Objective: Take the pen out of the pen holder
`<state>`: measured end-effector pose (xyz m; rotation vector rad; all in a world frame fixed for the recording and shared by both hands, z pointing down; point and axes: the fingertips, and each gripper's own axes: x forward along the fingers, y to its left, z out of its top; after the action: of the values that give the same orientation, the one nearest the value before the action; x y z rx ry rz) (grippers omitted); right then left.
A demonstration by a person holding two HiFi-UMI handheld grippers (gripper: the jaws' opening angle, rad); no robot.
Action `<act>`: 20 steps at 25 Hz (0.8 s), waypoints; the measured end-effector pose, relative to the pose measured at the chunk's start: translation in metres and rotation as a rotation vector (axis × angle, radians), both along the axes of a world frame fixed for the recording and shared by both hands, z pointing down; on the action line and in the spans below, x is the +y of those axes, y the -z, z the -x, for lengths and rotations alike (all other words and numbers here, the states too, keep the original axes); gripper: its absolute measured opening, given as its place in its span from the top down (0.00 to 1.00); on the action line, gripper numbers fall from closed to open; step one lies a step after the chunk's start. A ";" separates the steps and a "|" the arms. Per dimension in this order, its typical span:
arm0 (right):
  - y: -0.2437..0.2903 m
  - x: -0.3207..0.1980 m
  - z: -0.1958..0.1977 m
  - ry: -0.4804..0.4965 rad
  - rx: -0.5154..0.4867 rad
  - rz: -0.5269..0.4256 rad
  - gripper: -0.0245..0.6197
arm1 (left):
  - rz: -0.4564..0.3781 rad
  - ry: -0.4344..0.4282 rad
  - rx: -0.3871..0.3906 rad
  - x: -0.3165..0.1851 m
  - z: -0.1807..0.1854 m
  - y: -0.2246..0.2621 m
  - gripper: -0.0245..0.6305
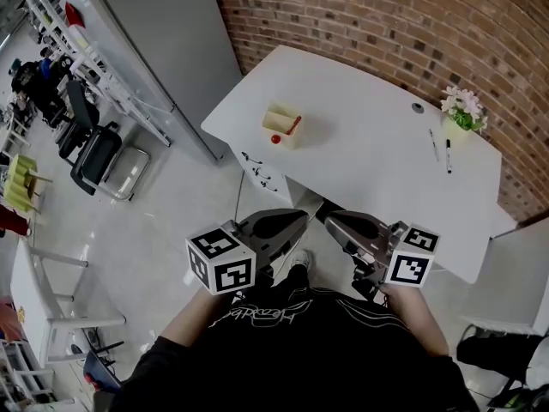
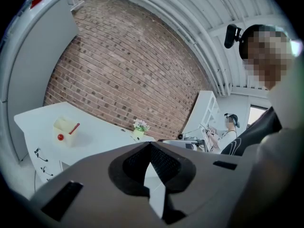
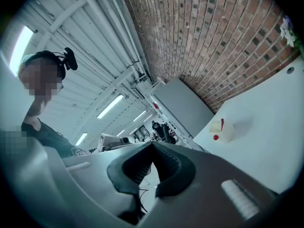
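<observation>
Found left claw (image 2: 151, 147) clenched, tips met, nothing between them. Found right claw (image 3: 152, 146) clenched the same way, also empty. Logged both side by side, short of the near edge of the wide white worktop (image 1: 369, 178), touching nothing, well apart from the task's things.

Located slim red pen (image 1: 294, 125) further out, standing tilted in a pale yellow box-shaped pen holder (image 1: 279, 118) on the worktop's left part, upper end poking past the rim. Noted a small red ball (image 1: 275, 139) against the holder's front. Could not tell whether attached.

Judged pen light, stiff and smooth-shelled, likely to slip under a loose pinch, not fragile. Judged best hold on the exposed upper shaft just above the rim, pads across the barrel, pull along the tilt. Judged holder light too, likely to tip or ride up with the pen, so worth bracing with the other claw.

Read pen as thin, straight, evenly red. Could not make out cap or clip.

Noted two dark pens (image 1: 448, 155) lying flat at the worktop's right, near a small pot of white flowers (image 1: 463, 110), well apart from the holder. Noted red brick wall (image 1: 386, 24) behind.
</observation>
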<state>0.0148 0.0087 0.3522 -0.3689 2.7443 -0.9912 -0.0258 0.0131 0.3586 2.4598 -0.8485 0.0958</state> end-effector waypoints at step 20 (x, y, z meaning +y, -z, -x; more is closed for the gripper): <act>-0.022 -0.135 0.035 -0.077 0.066 0.098 0.96 | 0.082 -0.020 0.037 -0.151 0.047 -0.023 0.96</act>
<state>-0.0201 -0.1259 0.3742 -0.5286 2.7228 -1.1157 -0.0727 -0.1377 0.3814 2.3860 -0.7889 0.0899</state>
